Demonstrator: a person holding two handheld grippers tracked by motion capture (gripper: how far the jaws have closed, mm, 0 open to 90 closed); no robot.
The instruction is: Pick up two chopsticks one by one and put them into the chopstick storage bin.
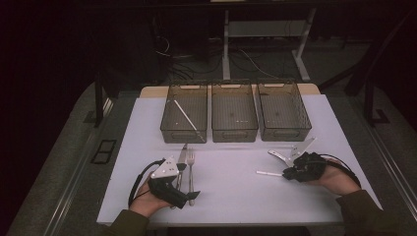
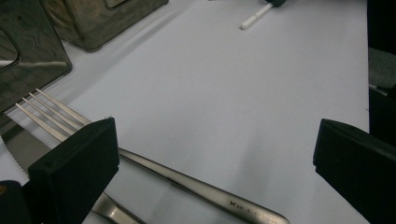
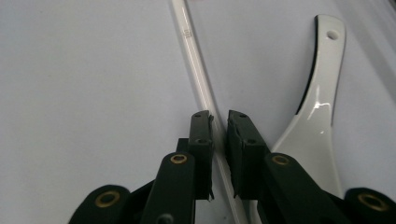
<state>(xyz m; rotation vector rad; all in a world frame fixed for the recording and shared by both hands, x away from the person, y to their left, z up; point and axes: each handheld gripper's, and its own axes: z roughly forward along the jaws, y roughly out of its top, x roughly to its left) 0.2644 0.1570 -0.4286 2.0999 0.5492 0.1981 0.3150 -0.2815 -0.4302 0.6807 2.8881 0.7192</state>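
Observation:
A white chopstick (image 1: 269, 173) (image 3: 194, 60) lies on the white table sheet (image 1: 231, 187) at the right. My right gripper (image 1: 290, 173) (image 3: 220, 122) is low over its near end. The jaws stand a narrow gap apart with the stick between them, close against one pad. A white spoon (image 1: 281, 156) (image 3: 322, 93) lies just beside it. At the left, a metal fork (image 1: 191, 164) (image 2: 187, 182) and a knife (image 1: 182, 157) (image 2: 14, 149) lie side by side. My left gripper (image 1: 189, 196) (image 2: 215, 154) rests wide open at their handles, holding nothing.
Three dark mesh baskets (image 1: 184, 132) (image 1: 234, 132) (image 1: 285, 132) stand in a row at the back of the sheet. The left one holds a white chopstick (image 1: 187, 118). The table's front edge runs just below both hands.

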